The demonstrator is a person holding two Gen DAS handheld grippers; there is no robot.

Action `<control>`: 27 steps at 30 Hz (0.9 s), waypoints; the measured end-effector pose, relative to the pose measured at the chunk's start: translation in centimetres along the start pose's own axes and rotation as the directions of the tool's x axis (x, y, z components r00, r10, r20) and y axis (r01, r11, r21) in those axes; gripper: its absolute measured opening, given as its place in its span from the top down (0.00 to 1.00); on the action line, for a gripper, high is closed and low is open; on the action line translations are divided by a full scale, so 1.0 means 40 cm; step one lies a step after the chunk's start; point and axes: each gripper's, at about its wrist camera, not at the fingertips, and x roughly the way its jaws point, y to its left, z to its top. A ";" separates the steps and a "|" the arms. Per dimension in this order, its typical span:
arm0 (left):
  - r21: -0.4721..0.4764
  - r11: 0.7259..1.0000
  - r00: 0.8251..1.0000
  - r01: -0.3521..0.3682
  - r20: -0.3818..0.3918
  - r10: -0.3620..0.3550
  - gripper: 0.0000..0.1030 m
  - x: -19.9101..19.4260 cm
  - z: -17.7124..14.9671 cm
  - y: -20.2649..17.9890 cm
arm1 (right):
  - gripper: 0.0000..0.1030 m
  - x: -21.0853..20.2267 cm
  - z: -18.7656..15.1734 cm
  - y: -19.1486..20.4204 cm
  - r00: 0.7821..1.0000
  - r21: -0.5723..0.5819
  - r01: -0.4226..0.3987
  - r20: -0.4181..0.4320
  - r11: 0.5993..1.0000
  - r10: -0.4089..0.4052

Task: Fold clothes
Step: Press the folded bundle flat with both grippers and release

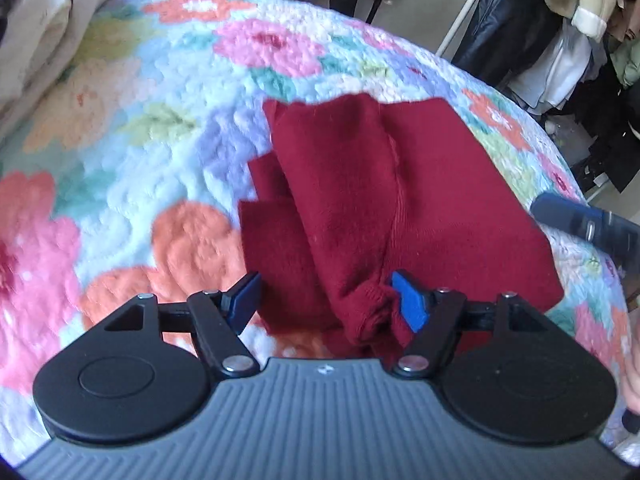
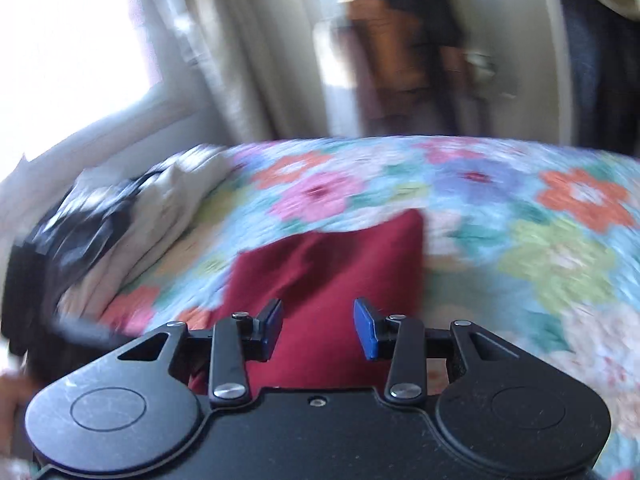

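A dark red knit garment (image 1: 400, 200) lies partly folded on a floral bedspread (image 1: 160, 120). My left gripper (image 1: 326, 300) is open just above the garment's near edge; a bunched cuff (image 1: 372, 312) rests against its right blue pad (image 1: 410, 300). The right gripper shows at the right edge of the left wrist view (image 1: 588, 224). In the blurred right wrist view, my right gripper (image 2: 318, 330) is open and empty over the red garment (image 2: 332, 264) on the bedspread (image 2: 520, 220).
Cream pillows (image 1: 44, 28) lie at the bed's left side. A clothes rack with dark and light coats (image 1: 560, 40) stands beyond the bed's right edge. In the right wrist view, white bedding and a black item (image 2: 100, 224) lie at left below a window.
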 end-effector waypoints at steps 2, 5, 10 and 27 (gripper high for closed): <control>-0.011 1.000 1.000 -0.007 -0.006 0.007 0.31 0.003 -0.005 -0.001 | 0.56 0.021 -0.009 -0.020 0.996 -0.013 0.048 -0.069 0.999 -0.049; -0.006 1.000 1.000 -0.027 -0.010 0.027 0.30 0.006 -0.019 -0.011 | 0.57 0.060 -0.030 -0.036 0.978 -0.045 0.113 -0.173 0.993 -0.120; 0.008 0.997 0.997 -0.071 -0.004 0.071 0.24 0.018 -0.039 -0.031 | 0.56 0.091 -0.045 -0.085 0.973 0.079 0.113 -0.211 0.991 -0.094; 0.030 0.996 0.996 -0.085 -0.022 0.086 0.21 0.034 -0.040 -0.031 | 0.47 0.105 -0.082 -0.076 0.937 0.102 0.120 -0.339 0.988 -0.079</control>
